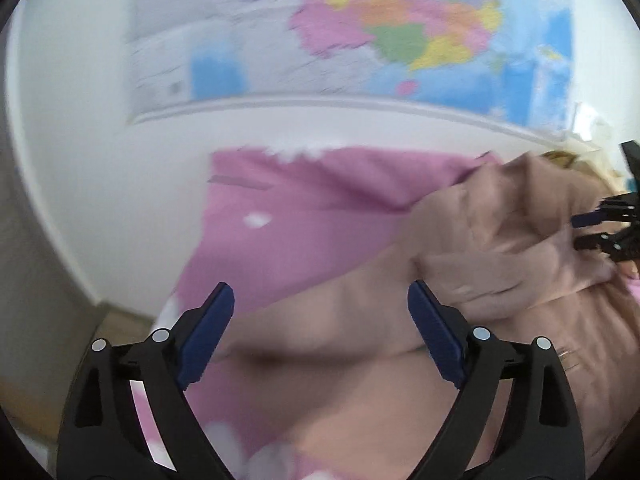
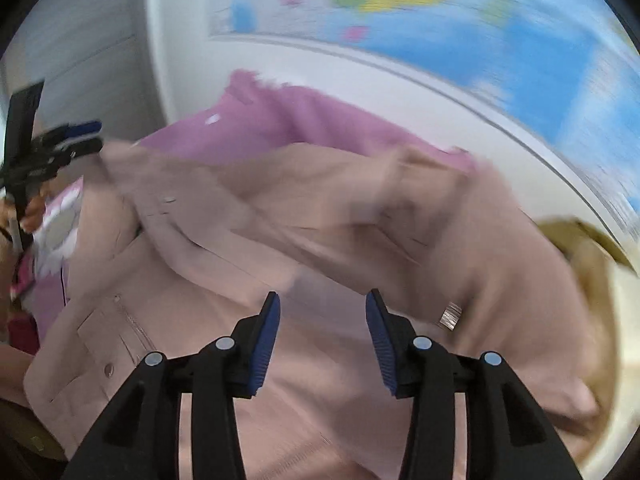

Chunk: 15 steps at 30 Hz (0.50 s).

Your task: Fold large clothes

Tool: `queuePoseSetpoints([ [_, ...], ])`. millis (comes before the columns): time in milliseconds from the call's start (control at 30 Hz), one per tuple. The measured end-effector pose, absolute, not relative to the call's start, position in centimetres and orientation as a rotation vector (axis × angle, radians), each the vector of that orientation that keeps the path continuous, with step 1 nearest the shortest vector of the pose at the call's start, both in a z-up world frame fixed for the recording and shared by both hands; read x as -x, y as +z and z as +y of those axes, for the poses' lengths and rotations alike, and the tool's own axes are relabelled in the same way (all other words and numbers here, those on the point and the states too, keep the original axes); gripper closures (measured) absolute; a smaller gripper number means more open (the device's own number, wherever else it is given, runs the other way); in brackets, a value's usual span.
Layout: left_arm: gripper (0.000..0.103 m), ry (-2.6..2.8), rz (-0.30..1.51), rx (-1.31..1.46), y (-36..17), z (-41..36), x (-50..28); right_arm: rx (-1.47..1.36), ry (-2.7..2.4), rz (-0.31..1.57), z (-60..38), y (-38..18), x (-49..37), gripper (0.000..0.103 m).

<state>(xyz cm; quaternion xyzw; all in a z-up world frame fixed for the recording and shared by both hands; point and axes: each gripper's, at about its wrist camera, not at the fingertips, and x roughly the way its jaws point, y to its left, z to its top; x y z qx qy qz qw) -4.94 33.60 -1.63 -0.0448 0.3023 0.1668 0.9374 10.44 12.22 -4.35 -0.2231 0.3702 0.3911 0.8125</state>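
A large beige jacket [image 2: 320,240] with buttons and a zip lies crumpled on a pink sheet [image 1: 296,216]. It also shows in the left wrist view [image 1: 500,248], blurred. My left gripper [image 1: 320,308] is open and empty above the jacket's left edge. My right gripper [image 2: 322,312] is open and empty just above the jacket's middle. The right gripper shows at the right edge of the left wrist view [image 1: 600,228]. The left gripper shows at the left edge of the right wrist view [image 2: 76,138].
A coloured wall map [image 1: 380,28] hangs on the white wall behind the bed. A brown pillow or cushion [image 2: 592,272] lies at the right. Wooden floor [image 1: 48,380] shows at the lower left. White patterns [image 2: 60,220] mark the pink sheet.
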Motion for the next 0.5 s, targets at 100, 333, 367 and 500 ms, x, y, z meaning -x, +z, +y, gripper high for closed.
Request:
queuePoseSetpoints([
  [100, 0.015, 0.395, 0.698, 0.115, -3.7, 34.6, 5.6, 0.538, 0.874, 0.81, 16.2, -6.9, -10.6, 0.049],
  [333, 0.018, 0.331, 0.844, 0.217, -8.4, 35.5, 6.5, 0.592, 0.784, 0.923, 17.3, -10.8, -13.3, 0.1],
  [367, 0.027, 0.328, 0.862, 0.216, -8.9, 35.5, 6.4, 0.588, 0.747, 0.918, 16.6, -10.5, -13.8, 0.1],
  [500, 0.099, 0.252, 0.839, 0.261, -8.7, 35.9, 6.3, 0.619, 0.654, 0.92, 14.5, -10.0, -14.3, 0.101],
])
